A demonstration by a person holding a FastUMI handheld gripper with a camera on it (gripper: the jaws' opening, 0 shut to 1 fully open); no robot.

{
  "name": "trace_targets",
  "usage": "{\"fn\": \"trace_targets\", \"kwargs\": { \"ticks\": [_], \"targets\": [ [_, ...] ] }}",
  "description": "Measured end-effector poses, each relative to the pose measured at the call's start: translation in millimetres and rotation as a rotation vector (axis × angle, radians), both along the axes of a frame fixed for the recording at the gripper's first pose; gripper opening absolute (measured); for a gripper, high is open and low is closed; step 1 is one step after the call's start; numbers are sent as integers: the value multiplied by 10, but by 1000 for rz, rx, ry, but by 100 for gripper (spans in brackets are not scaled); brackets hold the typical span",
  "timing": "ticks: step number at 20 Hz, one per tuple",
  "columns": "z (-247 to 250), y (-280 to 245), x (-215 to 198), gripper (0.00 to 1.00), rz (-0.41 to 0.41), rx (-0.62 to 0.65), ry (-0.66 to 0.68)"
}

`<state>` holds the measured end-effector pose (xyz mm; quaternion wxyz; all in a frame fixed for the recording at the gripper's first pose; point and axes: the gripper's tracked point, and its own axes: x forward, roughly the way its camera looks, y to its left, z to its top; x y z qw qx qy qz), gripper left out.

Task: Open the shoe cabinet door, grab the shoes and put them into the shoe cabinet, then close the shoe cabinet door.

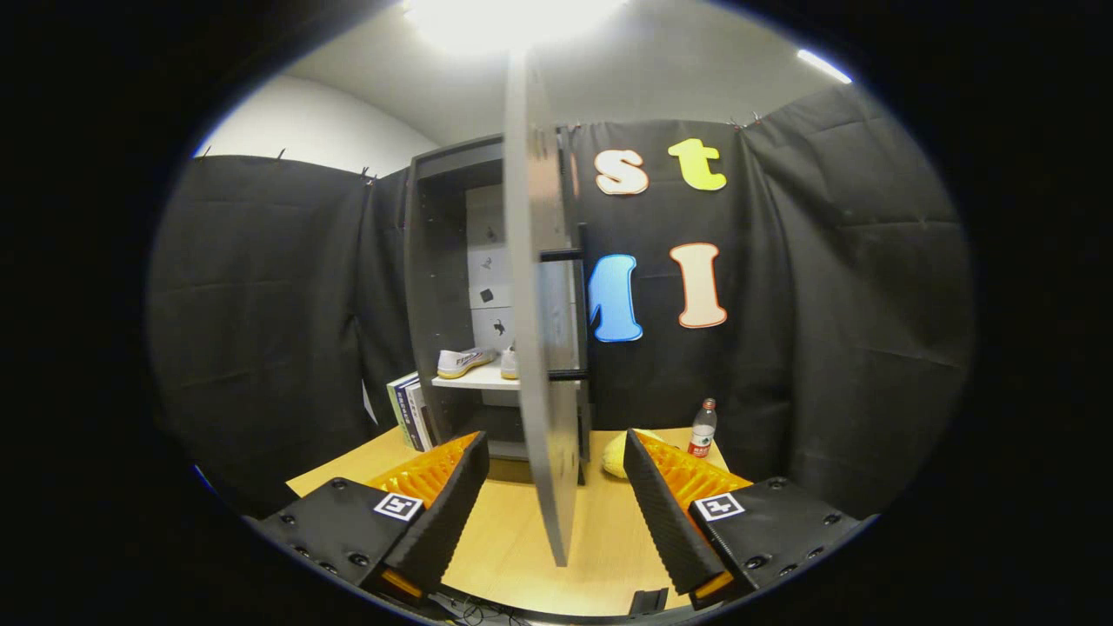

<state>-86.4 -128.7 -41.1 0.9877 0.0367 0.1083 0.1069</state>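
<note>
On cabinet shelf [474,380]: 2 shoes [465,361]; 1 door [539,330] ajar btwn released gripper [552,487] fingers

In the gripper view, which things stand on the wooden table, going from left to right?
Books → shoe cabinet with shoes on its shelf → open cabinet door, between the open gripper's fingers → yellow object → water bottle.

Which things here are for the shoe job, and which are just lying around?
For the job:
- shoe cabinet
- its open door, edge-on between the fingers of the open tongs
- shoes on the cabinet shelf

Just lying about:
- books leaning beside the cabinet
- water bottle on the table
- a yellowish thing beyond one finger; I cannot tell what it is
</note>
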Motion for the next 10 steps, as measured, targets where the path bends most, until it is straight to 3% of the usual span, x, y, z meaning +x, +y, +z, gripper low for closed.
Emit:
{"fn": "trace_targets", "kwargs": {
  "ticks": [10],
  "targets": [
    [316, -606, 557, 97, 35, 35, -43]
  ]
}}
